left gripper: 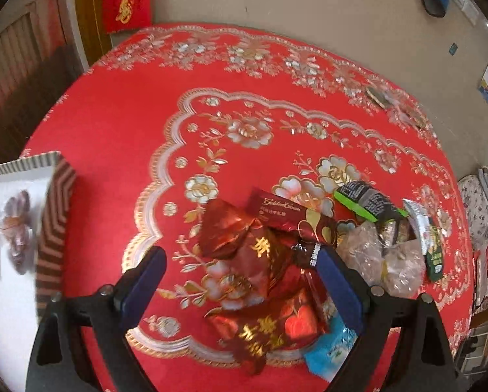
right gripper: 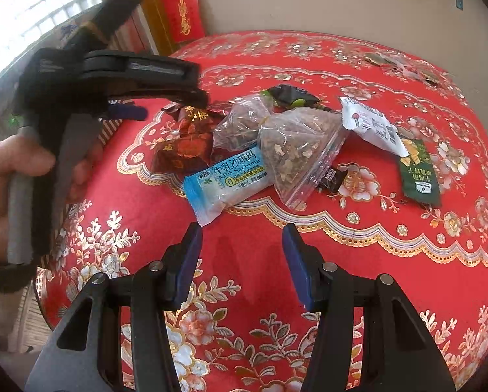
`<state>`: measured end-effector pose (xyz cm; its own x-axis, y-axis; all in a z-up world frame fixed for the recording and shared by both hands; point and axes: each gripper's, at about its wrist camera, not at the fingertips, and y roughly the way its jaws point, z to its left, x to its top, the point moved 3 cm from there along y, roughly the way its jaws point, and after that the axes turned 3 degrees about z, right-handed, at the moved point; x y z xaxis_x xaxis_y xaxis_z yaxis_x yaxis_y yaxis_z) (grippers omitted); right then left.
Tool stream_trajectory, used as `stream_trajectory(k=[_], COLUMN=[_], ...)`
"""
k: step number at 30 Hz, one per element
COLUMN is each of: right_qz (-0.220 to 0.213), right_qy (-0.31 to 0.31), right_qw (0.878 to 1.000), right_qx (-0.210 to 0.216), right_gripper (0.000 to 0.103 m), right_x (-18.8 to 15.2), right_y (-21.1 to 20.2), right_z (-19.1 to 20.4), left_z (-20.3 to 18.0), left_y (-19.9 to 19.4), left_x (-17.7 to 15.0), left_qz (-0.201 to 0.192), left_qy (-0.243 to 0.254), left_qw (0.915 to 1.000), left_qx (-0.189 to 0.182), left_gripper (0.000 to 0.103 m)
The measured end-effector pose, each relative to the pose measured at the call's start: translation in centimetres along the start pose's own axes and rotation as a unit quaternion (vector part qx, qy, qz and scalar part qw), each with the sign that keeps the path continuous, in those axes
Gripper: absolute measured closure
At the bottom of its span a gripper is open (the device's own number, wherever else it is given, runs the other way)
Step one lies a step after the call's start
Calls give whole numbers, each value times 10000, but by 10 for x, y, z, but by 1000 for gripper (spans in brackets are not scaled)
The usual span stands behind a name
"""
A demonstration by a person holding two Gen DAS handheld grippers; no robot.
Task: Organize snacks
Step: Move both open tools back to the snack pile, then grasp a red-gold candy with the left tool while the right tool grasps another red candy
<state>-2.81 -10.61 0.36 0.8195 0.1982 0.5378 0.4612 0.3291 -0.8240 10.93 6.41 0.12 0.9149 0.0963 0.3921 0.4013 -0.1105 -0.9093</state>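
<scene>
A heap of snacks is seen near the middle of the worktop (right gripper: 358,245), which is covered by a red cloth with gold and silver flowers. In the right wrist view, a blue Milk Sachima packet (right gripper: 226,181) lies at the near edge of the heap, touching a clear bag of dried bits (right gripper: 296,153); red foil packets (right gripper: 185,143) lie to its left, and a white packet (right gripper: 371,124) and a dark green packet (right gripper: 418,173) to the right.

The left hand-held gripper (left gripper: 240,285) is held wide open above the red foil packets (left gripper: 240,248), nothing gripped. The right hand-held gripper (right gripper: 242,263) is held about half open over bare cloth just short of the blue packet, empty. A striped-walled box (left gripper: 53,222) holding a wrapped snack is seen at the left edge.
</scene>
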Motion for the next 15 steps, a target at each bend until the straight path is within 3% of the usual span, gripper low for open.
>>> stream_trajectory(k=[9, 12, 14, 15], right_qz=[32, 49, 41, 37], right_qy=[-70, -127, -170, -191], right_qw=[10000, 9999, 9998, 9997], right_qx=[64, 98, 138, 156], right_gripper=[52, 52, 52, 52], right_x=[8, 10, 14, 15], right_y=[5, 9, 11, 11], right_z=[3, 7, 11, 12], left_z=[10, 13, 14, 16], left_y=[19, 16, 14, 13], left_x=[5, 5, 5, 4], left_qz=[130, 111, 72, 58], left_qy=[-230, -136, -49, -35], left_qw=[9996, 9998, 9999, 10000], left_qx=[-16, 36, 54, -7], left_gripper=[10, 26, 50, 51])
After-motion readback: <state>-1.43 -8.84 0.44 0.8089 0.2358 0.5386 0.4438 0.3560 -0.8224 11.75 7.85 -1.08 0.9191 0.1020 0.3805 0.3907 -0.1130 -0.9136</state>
